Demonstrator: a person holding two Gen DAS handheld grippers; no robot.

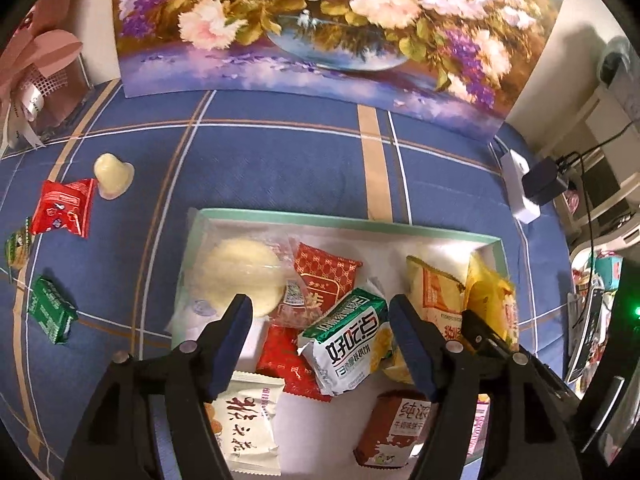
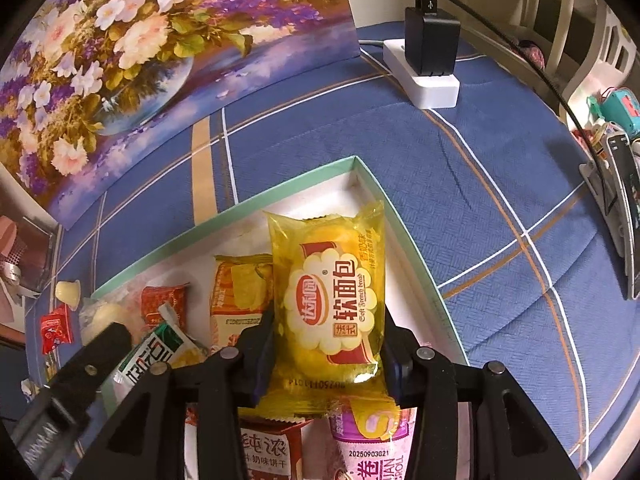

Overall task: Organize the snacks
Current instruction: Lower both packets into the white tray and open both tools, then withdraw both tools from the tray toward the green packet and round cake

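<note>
A mint-rimmed white tray (image 1: 344, 220) on the blue plaid cloth holds several snack packs. My left gripper (image 1: 320, 312) hovers open over it. A green-and-white pack (image 1: 348, 340) lies between its fingers, and the left pad stands well clear of it. In the right wrist view my right gripper (image 2: 327, 332) has a yellow soft-bread pack (image 2: 332, 292) between its pads. Both pads touch the pack's sides near the tray's right corner (image 2: 356, 160). The same yellow pack (image 1: 492, 300) shows tilted up in the left wrist view.
Outside the tray on the left lie a jelly cup (image 1: 113, 176), a red packet (image 1: 64, 206) and a green packet (image 1: 52, 314). A flower painting (image 1: 320, 20) stands behind. A white power strip with a black charger (image 2: 424, 76) sits at the back right, and a pink gift box (image 1: 44, 76) at the far left.
</note>
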